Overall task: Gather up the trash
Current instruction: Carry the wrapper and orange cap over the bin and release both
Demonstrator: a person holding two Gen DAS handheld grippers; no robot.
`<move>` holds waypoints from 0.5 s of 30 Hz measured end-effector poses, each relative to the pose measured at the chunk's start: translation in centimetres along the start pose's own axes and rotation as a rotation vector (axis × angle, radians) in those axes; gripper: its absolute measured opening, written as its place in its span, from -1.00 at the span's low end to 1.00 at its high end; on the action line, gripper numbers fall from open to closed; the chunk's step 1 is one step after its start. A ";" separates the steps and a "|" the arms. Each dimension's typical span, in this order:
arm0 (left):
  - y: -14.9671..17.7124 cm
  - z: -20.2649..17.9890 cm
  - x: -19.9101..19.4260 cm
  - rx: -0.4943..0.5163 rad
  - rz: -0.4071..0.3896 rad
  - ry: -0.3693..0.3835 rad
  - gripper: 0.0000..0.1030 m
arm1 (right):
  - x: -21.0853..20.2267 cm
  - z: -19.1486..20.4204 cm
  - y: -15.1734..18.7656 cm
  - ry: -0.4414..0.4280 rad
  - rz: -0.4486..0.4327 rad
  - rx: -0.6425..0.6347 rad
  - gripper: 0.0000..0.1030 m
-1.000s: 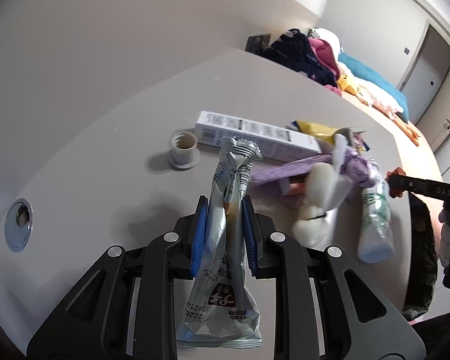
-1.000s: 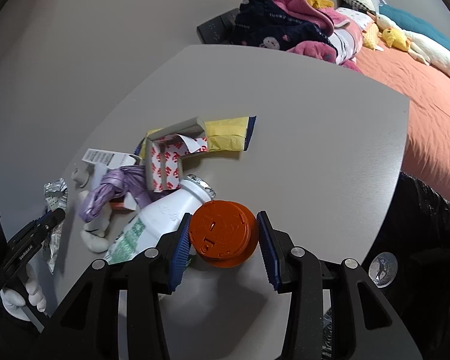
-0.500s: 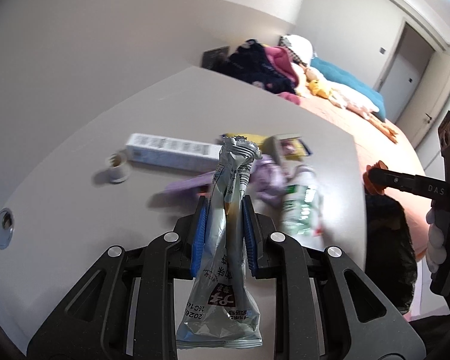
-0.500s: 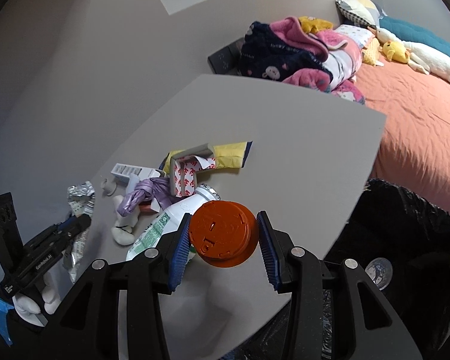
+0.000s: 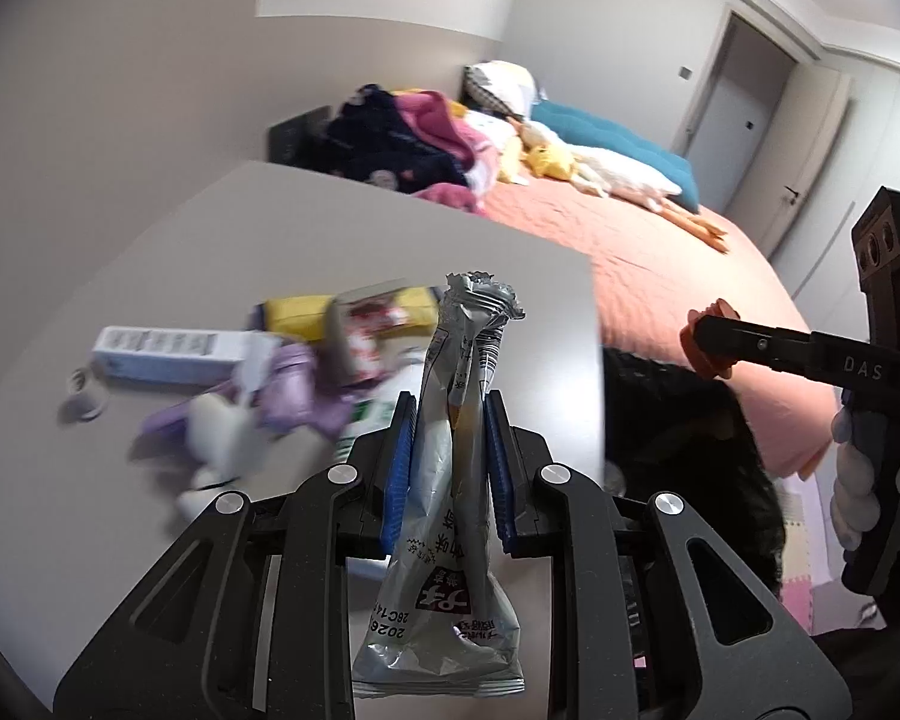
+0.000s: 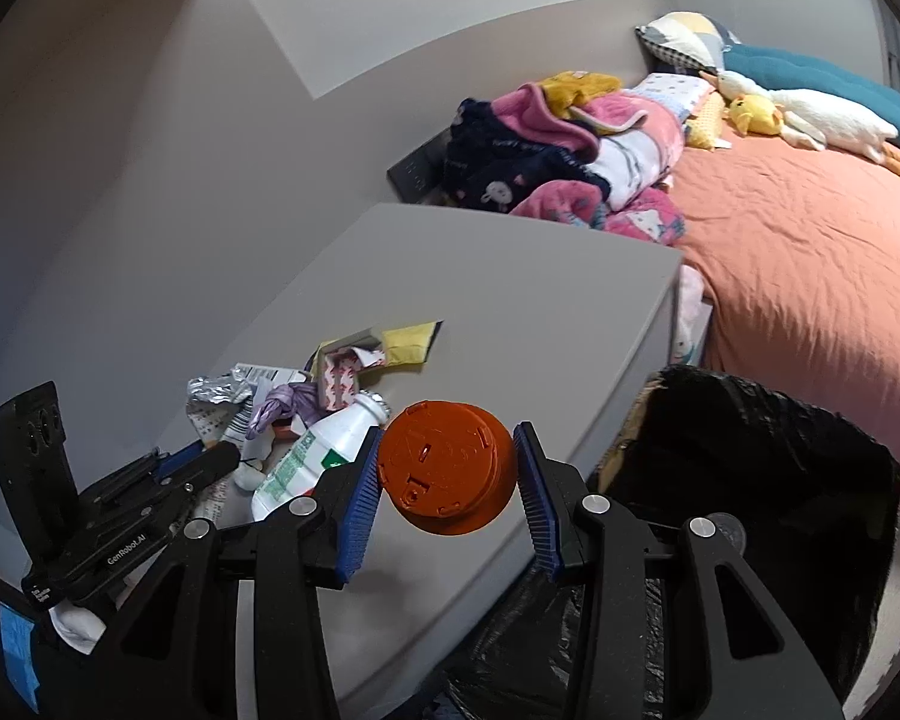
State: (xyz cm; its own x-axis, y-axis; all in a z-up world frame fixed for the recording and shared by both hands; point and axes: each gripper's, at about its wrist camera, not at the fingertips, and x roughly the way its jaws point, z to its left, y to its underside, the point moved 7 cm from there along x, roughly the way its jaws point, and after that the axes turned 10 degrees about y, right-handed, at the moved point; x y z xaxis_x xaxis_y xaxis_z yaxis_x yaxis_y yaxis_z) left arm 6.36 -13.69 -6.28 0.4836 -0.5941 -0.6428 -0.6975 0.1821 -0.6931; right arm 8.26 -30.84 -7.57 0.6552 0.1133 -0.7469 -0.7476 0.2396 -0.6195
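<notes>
Left gripper (image 5: 447,474): jaws clamped on one silver wrapper (image 5: 450,480), lifted off the table (image 5: 342,228) since 1 s ago, now nearer the black bag (image 5: 690,420); pile blurred.

Right gripper (image 6: 447,474): jaws pinching one orange lid (image 6: 447,465), now near the table edge beside the bag (image 6: 780,450). Drop likely next. Left on table: one bottle (image 6: 315,462), one yellow packet (image 6: 411,343), others uncountable.

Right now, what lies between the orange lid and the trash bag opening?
Nothing: in the right wrist view, only the table edge separates the orange lid from the trash bag.
</notes>
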 end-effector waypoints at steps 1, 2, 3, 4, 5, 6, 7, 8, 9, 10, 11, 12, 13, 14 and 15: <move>-0.1 -0.5 0.3 0.006 0.002 0.010 -0.56 | -0.3 -0.6 0.0 0.003 -0.005 0.008 -0.13; -0.3 -1.2 0.6 0.015 0.005 0.020 -0.56 | -0.7 -1.2 0.0 0.007 -0.010 0.017 -0.13; -0.5 -2.0 1.0 0.026 0.009 0.031 -0.56 | -0.9 -1.5 0.0 0.010 -0.013 0.022 -0.13; -0.6 -2.4 1.3 0.034 0.012 0.037 -0.56 | -1.2 -2.1 0.0 0.014 -0.019 0.029 -0.13; -0.7 -3.2 1.7 0.045 0.016 0.046 -0.56 | -1.5 -2.6 0.0 0.018 -0.023 0.035 -0.13; -0.9 -3.9 2.1 0.055 0.019 0.056 -0.56 | -1.7 -3.1 0.0 0.022 -0.028 0.042 -0.13; -1.1 -4.5 2.4 0.065 0.023 0.066 -0.56 | -2.0 -3.7 -0.1 0.026 -0.033 0.050 -0.13; -1.3 -4.9 2.7 0.072 0.025 0.074 -0.56 | -2.4 -4.3 0.0 0.030 -0.038 0.056 -0.13; -1.4 -5.4 3.0 0.078 0.027 0.080 -0.56 | -2.7 -4.9 0.0 0.037 -0.044 0.064 -0.13; -1.6 -6.1 3.4 0.088 0.030 0.092 -0.56 | -2.9 -5.4 -0.1 0.041 -0.048 0.070 -0.13; -1.7 -6.6 3.7 0.093 0.032 0.099 -0.56 | -3.2 -5.8 0.0 0.045 -0.051 0.076 -0.13; -1.8 -7.2 4.0 0.101 0.036 0.108 -0.56 | -3.6 -6.5 -0.1 0.050 -0.057 0.086 -0.13; -1.8 -7.8 4.3 0.108 0.039 0.116 -0.55 | -3.8 -6.9 -0.1 0.054 -0.061 0.092 -0.13; -1.8 -8.5 4.6 0.117 0.043 0.126 -0.55 | -4.0 -7.5 -0.1 0.060 -0.065 0.099 -0.13; -1.8 -9.1 4.9 0.124 0.046 0.135 -0.55 | -4.3 -8.0 0.0 0.065 -0.069 0.105 -0.13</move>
State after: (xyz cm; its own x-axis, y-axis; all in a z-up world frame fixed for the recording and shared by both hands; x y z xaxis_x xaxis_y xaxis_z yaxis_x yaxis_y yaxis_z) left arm 5.18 -24.02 -5.23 0.3716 -0.6809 -0.6311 -0.6426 0.3019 -0.7042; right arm 4.62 -39.05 -6.28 0.6938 0.0314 -0.7195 -0.6832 0.3449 -0.6437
